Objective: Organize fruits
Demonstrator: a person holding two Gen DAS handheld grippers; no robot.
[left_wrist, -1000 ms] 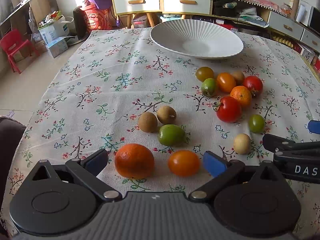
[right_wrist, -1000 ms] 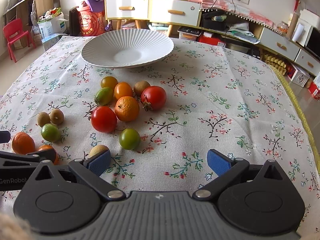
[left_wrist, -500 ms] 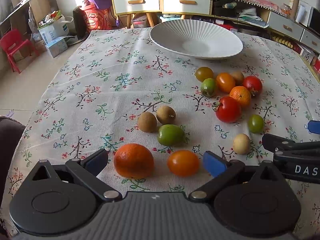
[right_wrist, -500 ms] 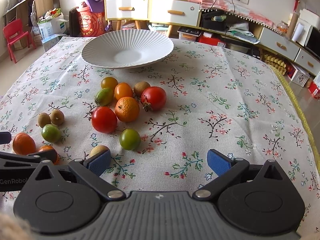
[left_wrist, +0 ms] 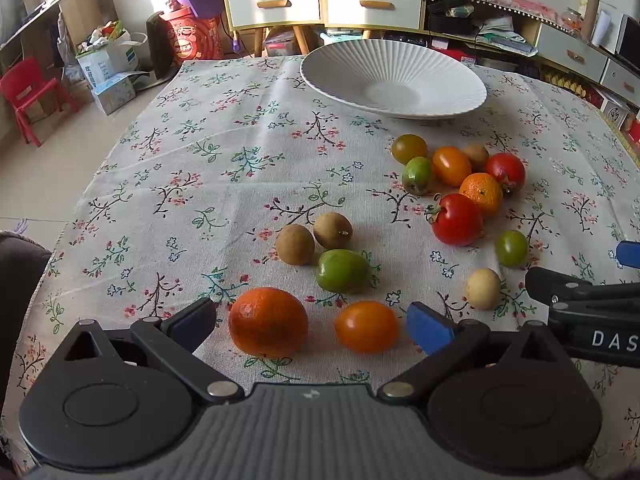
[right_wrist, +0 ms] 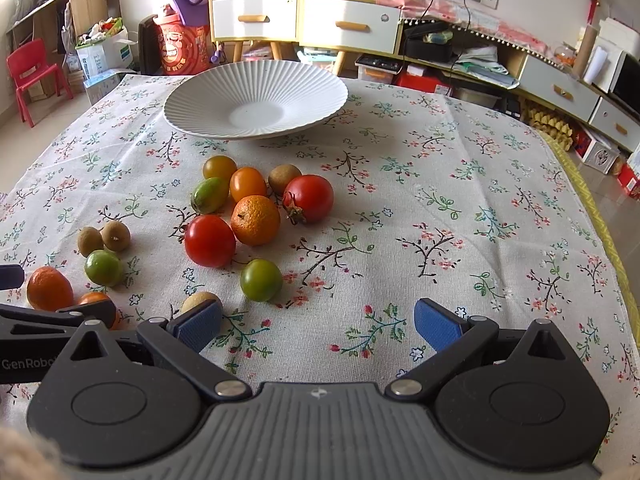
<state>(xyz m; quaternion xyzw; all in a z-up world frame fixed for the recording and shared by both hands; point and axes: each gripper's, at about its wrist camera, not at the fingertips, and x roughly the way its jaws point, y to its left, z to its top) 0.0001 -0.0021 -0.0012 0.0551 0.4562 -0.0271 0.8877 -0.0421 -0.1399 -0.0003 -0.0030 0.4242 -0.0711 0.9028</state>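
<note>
A white ribbed plate stands empty at the far side of the flowered tablecloth; it also shows in the right wrist view. Several small fruits lie loose on the cloth. My left gripper is open; an orange and an orange tomato lie on the cloth between its fingers. A green fruit and two brown ones lie just beyond. My right gripper is open and empty over bare cloth, with a green tomato and a pale fruit near its left finger.
A cluster of red, orange and green fruits lies in front of the plate. Cabinets, boxes and a red chair stand beyond the table. The table's right edge has a yellow trim. My right gripper shows at the left view's right edge.
The left wrist view has shifted very slightly; fruits and both grippers stay essentially where they were.
</note>
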